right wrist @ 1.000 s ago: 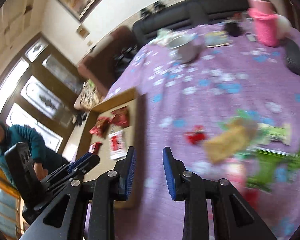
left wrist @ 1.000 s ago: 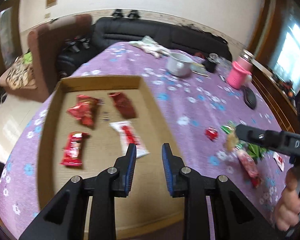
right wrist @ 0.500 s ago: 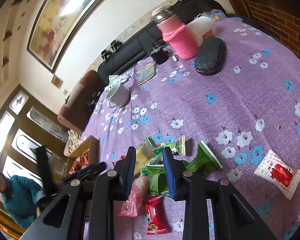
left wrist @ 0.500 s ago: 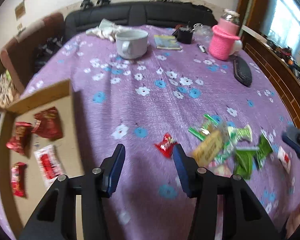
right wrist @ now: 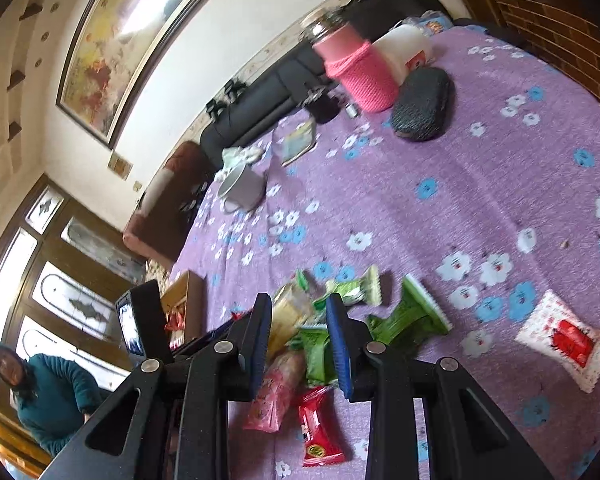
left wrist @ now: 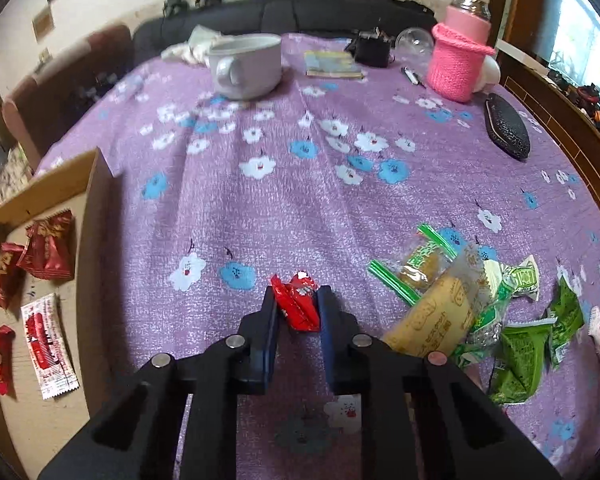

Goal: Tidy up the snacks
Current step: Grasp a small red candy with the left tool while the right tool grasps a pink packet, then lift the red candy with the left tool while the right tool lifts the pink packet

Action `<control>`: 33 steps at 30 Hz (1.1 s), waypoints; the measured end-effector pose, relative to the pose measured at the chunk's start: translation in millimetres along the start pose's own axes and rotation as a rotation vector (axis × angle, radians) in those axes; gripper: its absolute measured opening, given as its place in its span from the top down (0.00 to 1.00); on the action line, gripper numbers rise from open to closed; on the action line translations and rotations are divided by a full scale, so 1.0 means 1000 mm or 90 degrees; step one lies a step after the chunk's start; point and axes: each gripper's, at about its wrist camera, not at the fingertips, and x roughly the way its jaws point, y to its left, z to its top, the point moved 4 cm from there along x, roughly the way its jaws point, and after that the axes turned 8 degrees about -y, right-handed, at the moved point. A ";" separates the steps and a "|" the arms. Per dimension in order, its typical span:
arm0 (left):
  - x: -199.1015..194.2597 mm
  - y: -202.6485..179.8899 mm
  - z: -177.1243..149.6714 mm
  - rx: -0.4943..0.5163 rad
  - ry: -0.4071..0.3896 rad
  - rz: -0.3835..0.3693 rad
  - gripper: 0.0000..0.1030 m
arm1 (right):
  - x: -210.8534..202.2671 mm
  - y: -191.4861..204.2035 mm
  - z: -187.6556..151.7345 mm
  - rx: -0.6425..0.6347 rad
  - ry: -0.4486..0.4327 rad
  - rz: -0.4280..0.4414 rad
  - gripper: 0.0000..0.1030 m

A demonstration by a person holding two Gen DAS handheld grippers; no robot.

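red candy pinched by the left gripper

the jaws of the left gripper (left wrist: pixel 297 312) had just been closing, and a small red candy (left wrist: pixel 298 304) was pinched between them, low on the purple flowered tablecloth (left wrist: pixel 292 200). the right gripper (right wrist: pixel 298 332) was held over a heap of snack packets, its jaws set a narrow way apart with nothing pressed between them; whether a packet was touched could not be told.

just right of the pinched candy, a yellow packet (left wrist: pixel 432 320) and several green packets (left wrist: pixel 520 352) were piled together. in the right wrist view a pink packet (right wrist: pixel 274 396) and a red packet (right wrist: pixel 318 428) were seen lying nearest the camera, and a white packet with red print (right wrist: pixel 564 340) lay apart to the right.

at the left edge of the left wrist view a cardboard tray (left wrist: pixel 94 184) was seen, with red packets (left wrist: pixel 46 248) and a white one (left wrist: pixel 48 340) laid inside it.

farther back on the cloth a white mug (left wrist: pixel 248 66), a booklet (left wrist: pixel 332 64), a bottle in a pink knitted sleeve (left wrist: pixel 458 60) and a dark case (left wrist: pixel 506 128) were placed. a black sofa (left wrist: pixel 300 12) stood behind.
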 end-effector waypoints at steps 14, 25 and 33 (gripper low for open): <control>-0.051 0.016 0.017 -0.013 -0.129 -0.009 0.85 | 0.056 0.033 -0.065 -0.139 0.155 -0.024 0.70; -0.060 0.024 0.021 -0.032 -0.140 -0.022 0.85 | 0.073 0.043 -0.092 -0.243 0.171 -0.063 0.63; -0.057 0.025 0.020 -0.035 -0.136 -0.018 0.85 | 0.069 0.047 -0.092 -0.243 0.157 -0.043 0.76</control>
